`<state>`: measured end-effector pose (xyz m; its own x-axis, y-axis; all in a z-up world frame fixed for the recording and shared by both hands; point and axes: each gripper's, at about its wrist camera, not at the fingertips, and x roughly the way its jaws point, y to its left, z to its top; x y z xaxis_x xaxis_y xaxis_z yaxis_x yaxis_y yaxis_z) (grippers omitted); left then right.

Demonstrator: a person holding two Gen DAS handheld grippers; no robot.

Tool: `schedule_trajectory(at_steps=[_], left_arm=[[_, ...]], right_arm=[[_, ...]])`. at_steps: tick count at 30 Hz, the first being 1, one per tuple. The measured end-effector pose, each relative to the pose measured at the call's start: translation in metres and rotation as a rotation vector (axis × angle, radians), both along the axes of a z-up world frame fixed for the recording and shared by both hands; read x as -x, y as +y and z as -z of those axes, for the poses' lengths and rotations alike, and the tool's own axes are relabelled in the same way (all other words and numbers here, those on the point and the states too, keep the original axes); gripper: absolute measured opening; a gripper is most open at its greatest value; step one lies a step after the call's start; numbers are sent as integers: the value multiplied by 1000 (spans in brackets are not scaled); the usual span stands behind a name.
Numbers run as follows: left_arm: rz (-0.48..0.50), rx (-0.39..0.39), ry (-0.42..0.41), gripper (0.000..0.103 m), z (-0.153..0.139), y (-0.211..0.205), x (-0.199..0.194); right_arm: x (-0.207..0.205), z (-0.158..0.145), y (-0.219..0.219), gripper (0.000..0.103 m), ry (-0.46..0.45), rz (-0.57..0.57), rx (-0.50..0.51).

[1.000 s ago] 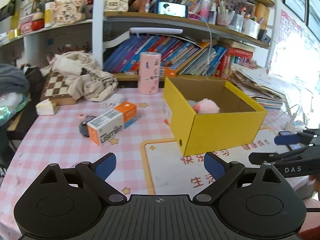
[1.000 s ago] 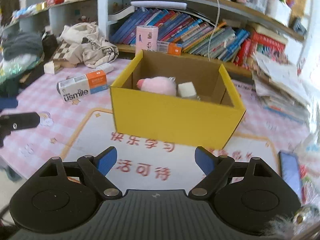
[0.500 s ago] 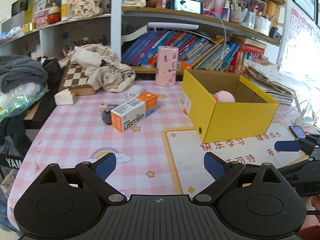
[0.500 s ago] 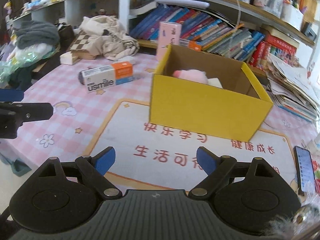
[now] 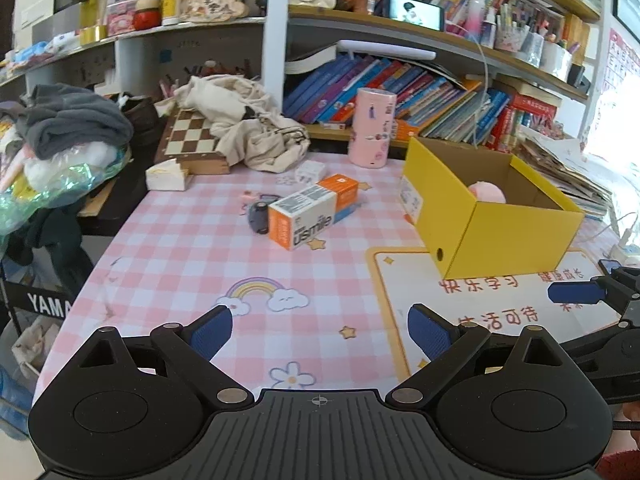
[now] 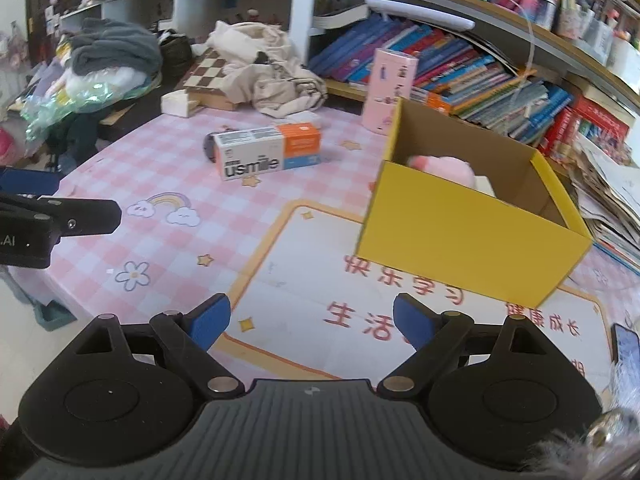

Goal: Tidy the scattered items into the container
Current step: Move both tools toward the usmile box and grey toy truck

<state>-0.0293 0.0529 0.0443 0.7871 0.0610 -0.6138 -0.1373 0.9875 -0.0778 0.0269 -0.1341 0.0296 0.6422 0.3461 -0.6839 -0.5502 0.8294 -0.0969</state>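
Both grippers hover with fingers spread and empty above the pink-checked surface [image 5: 192,248], the left gripper [image 5: 320,330] and the right gripper [image 6: 312,322] each well short of the orange-and-white toothpaste box [image 5: 314,216] lying ahead of the fingertips. The yellow container [image 6: 472,236], a pink plush [image 6: 442,168] already inside, sits ahead and right of the fingers. A clean pick probably means straddling the box's narrow sides, clear of the dark object [image 5: 258,218] beside it.
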Motion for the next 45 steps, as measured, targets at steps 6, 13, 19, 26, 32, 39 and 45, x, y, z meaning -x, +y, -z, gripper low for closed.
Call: schedule_trajectory(at_steps=[6,13,19,26,32,39,45], left_arm=[[-16,1,-3,97,0,12,3],[-20,5,-2,97,0,21,1],[-2,-2,4,97,2,22,-1],[-38,16,28,97,7,32,-5],[-63,13,31,97,9,40,-12],[-100,36,35,97,13,51,-25],[-120,54,38,97,18,58,-38]], right_arm=[[2,0,15,89,-2,-30,7],[5,0,29,89,0,-66,26],[1,1,35,89,5,-81,36],[-5,6,49,89,21,-130,53],[-15,8,63,89,23,-173,63],[-32,9,78,89,22,-223,85],[-49,10,86,89,27,-257,105]])
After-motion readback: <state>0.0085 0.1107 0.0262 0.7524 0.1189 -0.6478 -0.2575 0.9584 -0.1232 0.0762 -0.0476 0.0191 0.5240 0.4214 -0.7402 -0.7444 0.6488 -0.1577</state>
